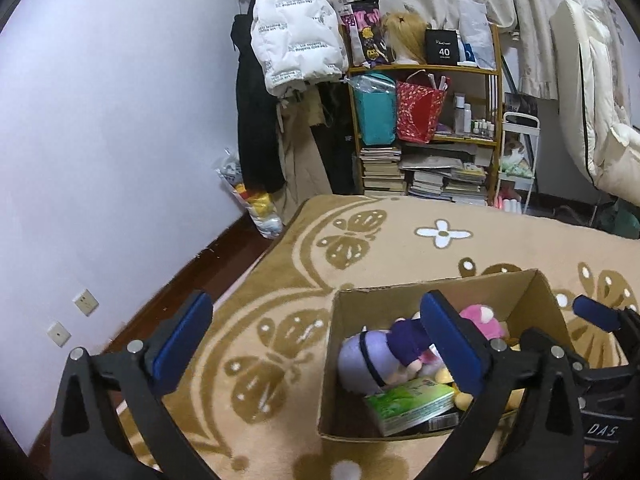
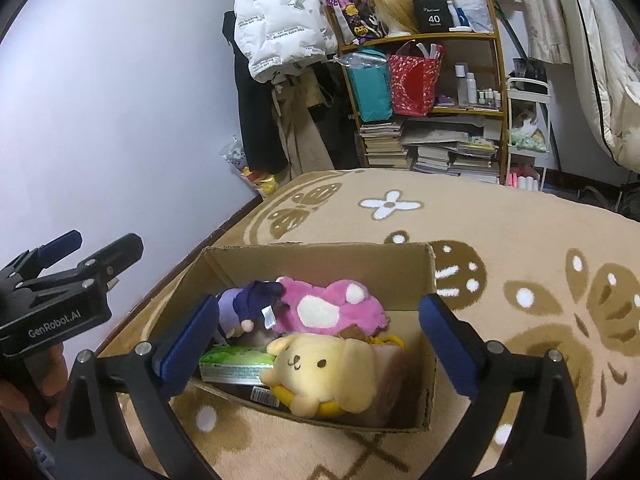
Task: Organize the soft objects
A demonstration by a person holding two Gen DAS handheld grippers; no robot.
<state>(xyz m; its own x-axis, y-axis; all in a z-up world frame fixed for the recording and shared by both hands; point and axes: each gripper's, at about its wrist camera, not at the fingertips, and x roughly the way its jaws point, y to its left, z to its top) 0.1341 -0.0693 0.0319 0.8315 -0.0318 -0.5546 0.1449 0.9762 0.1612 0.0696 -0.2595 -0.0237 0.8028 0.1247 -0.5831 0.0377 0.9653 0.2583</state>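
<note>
An open cardboard box (image 2: 320, 260) stands on the beige flowered blanket (image 2: 500, 220). A yellow dog plush (image 2: 320, 372) lies in it at the near side. Behind it lie a pink plush (image 2: 332, 308), a purple doll (image 2: 248, 300) and a green tissue pack (image 2: 236, 364). My right gripper (image 2: 318, 344) hovers open above the box's near end, with nothing between its blue pads. My left gripper (image 1: 318, 344) is open too, straddling the box's left wall (image 1: 332, 360). Its view shows the purple doll (image 1: 380, 352), the pink plush (image 1: 480, 320) and the green pack (image 1: 412, 400).
A hand holds the left gripper (image 2: 104, 246) just left of the box. A lilac wall (image 1: 100, 160) and a dark floor strip (image 1: 192, 280) border the blanket. Behind stand a cluttered shelf (image 1: 424, 140), a hanging white jacket (image 1: 296, 36) and a toy bag (image 1: 256, 204).
</note>
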